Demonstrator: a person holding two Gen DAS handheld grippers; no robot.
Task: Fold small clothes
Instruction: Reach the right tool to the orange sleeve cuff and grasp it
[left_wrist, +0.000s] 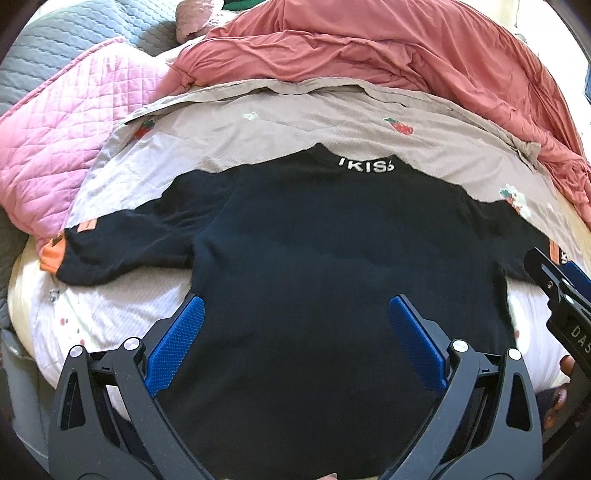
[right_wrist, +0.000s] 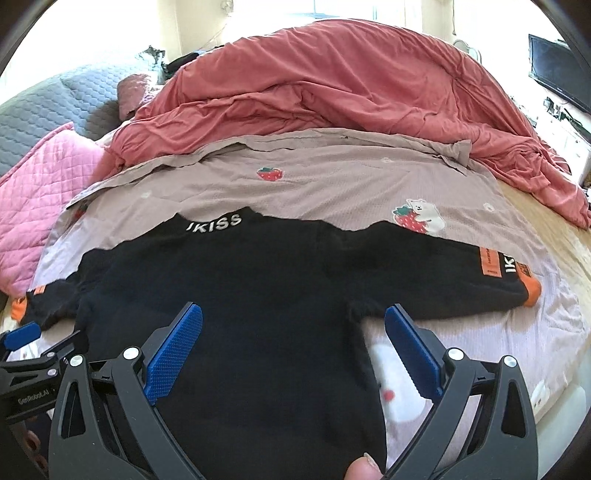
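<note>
A small black long-sleeved sweater (left_wrist: 314, 251) lies flat on the bed, sleeves spread out, white "IKISS" lettering at the far collar and orange cuffs. It also shows in the right wrist view (right_wrist: 229, 295). My left gripper (left_wrist: 295, 314) is open and empty over the sweater's lower body. My right gripper (right_wrist: 293, 325) is open and empty over the sweater's lower right side, its right finger above the sheet. The right gripper also shows at the right edge of the left wrist view (left_wrist: 565, 291); the left gripper shows at the left edge of the right wrist view (right_wrist: 33, 350).
The sweater rests on a mauve strawberry-print sheet (right_wrist: 332, 184). A rumpled coral duvet (right_wrist: 351, 92) lies beyond it. A pink quilted pillow (left_wrist: 62, 129) and a grey quilt (right_wrist: 55, 107) are at the far left. A TV (right_wrist: 557, 66) is at the far right.
</note>
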